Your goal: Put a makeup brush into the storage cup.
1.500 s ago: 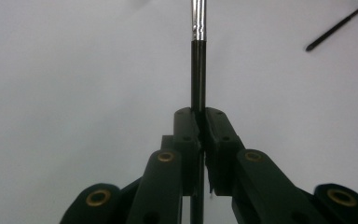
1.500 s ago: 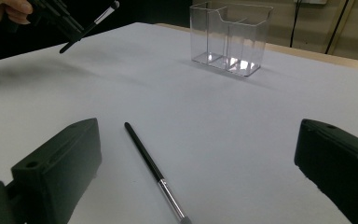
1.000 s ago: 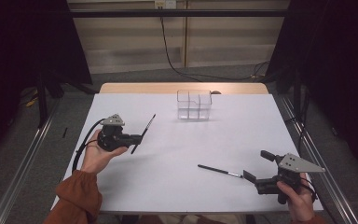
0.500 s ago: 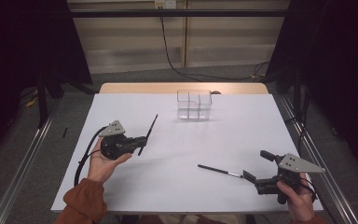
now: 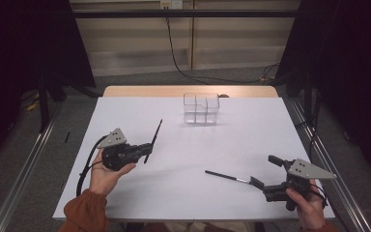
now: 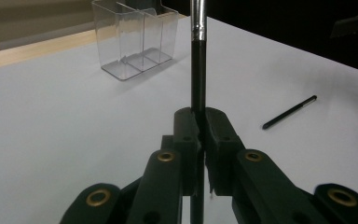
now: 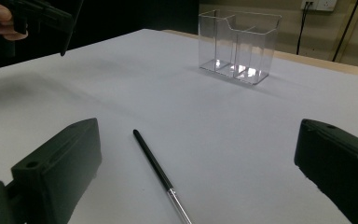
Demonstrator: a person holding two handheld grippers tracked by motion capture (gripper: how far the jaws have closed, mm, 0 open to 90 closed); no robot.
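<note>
Left hand-held gripper: I'm clamping a brush.
Right hand-held gripper: open, second brush between jaws.
Organizer: ahead; I'd lower it upright.

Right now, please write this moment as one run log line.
left gripper: shut on brush, lifted | right gripper: open | second brush: flat on table | clear organizer: empty

A white table holds a clear plastic organizer. Two black brushes, one held and one lying flat, have silver collars. Black grippers, left and right, carry grey plates. An orange sleeve.
</note>
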